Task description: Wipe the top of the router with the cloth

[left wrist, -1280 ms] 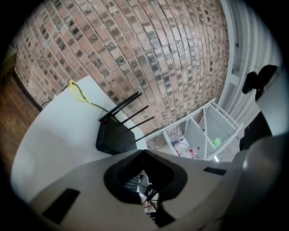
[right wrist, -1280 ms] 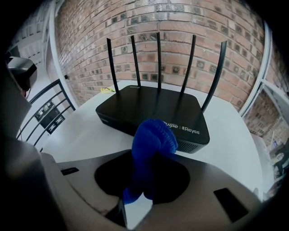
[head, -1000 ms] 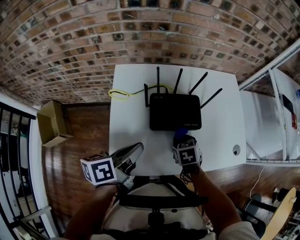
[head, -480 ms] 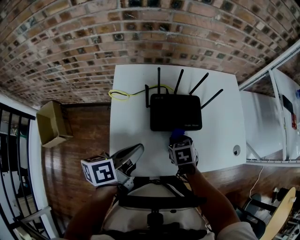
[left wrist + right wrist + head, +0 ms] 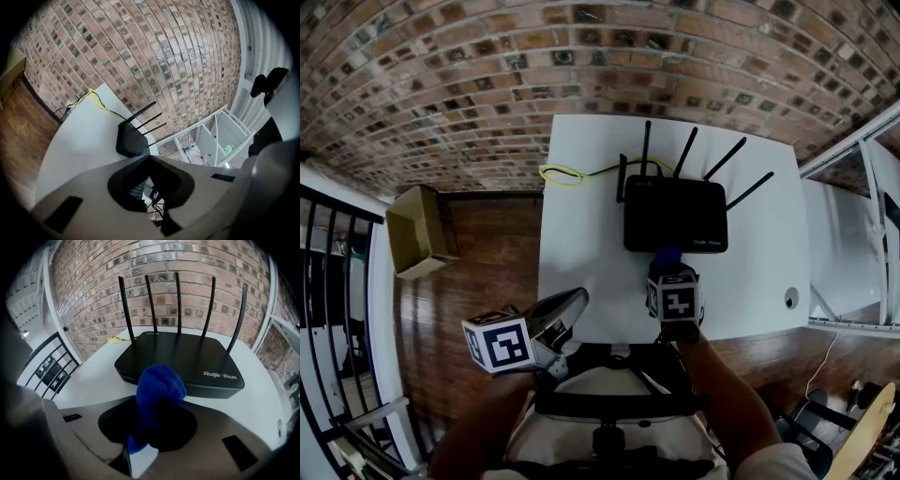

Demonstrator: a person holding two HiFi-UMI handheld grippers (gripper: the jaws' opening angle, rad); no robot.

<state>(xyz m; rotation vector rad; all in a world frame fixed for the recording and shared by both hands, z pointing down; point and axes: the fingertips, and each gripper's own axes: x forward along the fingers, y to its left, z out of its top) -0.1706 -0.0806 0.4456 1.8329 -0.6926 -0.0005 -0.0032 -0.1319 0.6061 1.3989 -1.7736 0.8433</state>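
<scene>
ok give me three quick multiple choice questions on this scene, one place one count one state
1. The black plastic router sits: A on the white table; B on the wooden floor; C in the cardboard box.
2. Its upright antennas number: A three; B five; C eight.
3. The right hand-held gripper is: A open and empty; B shut on the blue knitted cloth; C shut on an antenna.
Answers: 1 A, white tabletop surrounds it; 2 B, five rods stand along its rear edge; 3 B, the cloth sticks up between its jaws.

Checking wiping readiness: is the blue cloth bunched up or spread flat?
Bunched: the blue cloth is a rounded wad clamped in the right gripper, in front of the router.
</scene>
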